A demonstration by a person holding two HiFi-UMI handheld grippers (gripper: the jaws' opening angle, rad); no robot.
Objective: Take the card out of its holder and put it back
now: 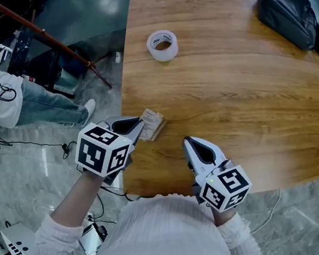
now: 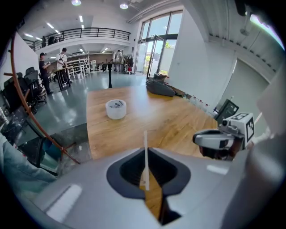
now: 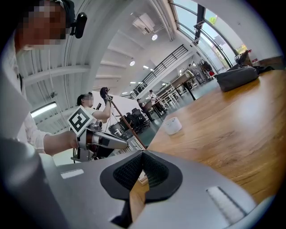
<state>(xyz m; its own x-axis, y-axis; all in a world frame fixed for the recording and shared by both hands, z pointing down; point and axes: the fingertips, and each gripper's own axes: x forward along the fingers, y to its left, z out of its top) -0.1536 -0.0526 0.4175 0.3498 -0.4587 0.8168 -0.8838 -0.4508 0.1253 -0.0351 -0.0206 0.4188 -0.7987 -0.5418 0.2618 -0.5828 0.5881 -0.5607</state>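
- Head view: the left gripper [image 1: 137,126] is pointing steeply down at the near left corner of the table [image 1: 241,107]. Its tips are touching the card [image 1: 149,119], a small pale rectangle that seems to be sitting in its clear holder [image 1: 157,128]. I cannot separate the two, nor tell whether they are resting on the wood or hanging just above it. The right gripper [image 1: 188,142] is hovering near on the right, apart from the card. A tape roll [image 1: 162,44] and a dark bag [image 1: 287,17] are lying well apart, toward the far side.
- Left gripper view: the jaws are standing narrow, pinching the card [image 2: 145,156], which is showing edge-on as a thin pale strip between the pads. It is looking light, flat and fairly stiff, though probably prone to bowing under a corner pinch. Its smooth faces are likely making it slippery, so holding flat on both faces, well in from the edge, is seeming safest.
- Right gripper view: the right gripper [image 3: 142,156] is showing its pads meeting with nothing between them, and the left gripper [image 3: 103,142] is visible beyond. It is probably going to be needed on the holder's closed end.
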